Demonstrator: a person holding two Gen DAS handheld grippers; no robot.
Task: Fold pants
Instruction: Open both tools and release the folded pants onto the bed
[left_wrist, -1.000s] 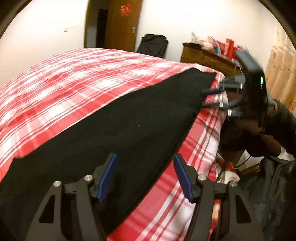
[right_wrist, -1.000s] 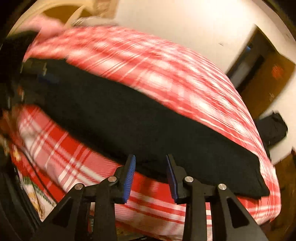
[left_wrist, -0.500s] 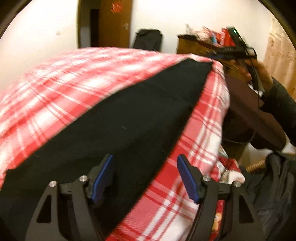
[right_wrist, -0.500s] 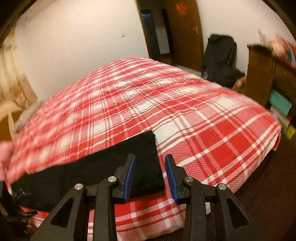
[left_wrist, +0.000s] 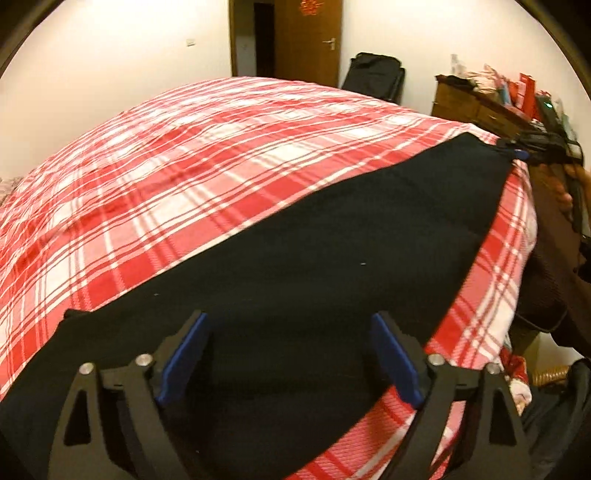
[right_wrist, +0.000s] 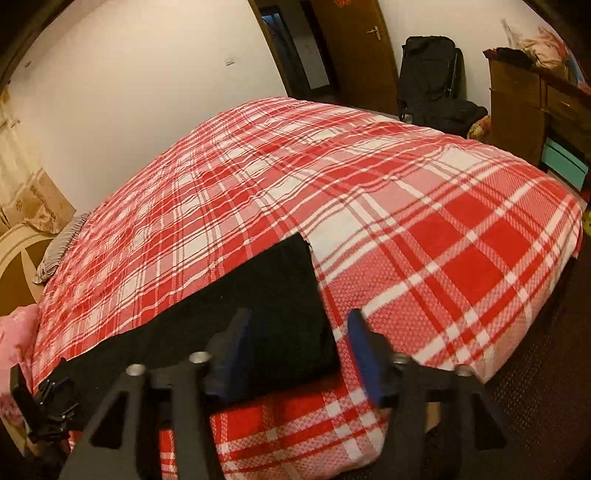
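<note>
Left wrist view: left claw (left_wrist: 291, 354), jaws spread wide, nothing between the blue pads (left_wrist: 183, 360); it hovers over the near end of the pants (left_wrist: 314, 266). Pants: black, laid flat in a long strip along the edge of the bed (left_wrist: 184, 166), which has a red-and-white plaid cover. Right claw (left_wrist: 517, 152) at the far end of the pants, by the corner; too small to tell how its jaws stand here. Dresser (left_wrist: 476, 107) and door (left_wrist: 310, 40) behind.

Right wrist view: right claw (right_wrist: 299, 350), jaws apart, holding nothing, straddling the corner of the pants' end (right_wrist: 280, 306) at the bed edge. Left claw (right_wrist: 55, 402) low at left, at the pants' other end. Black bag (right_wrist: 428, 77) by the door (right_wrist: 354, 48).
</note>
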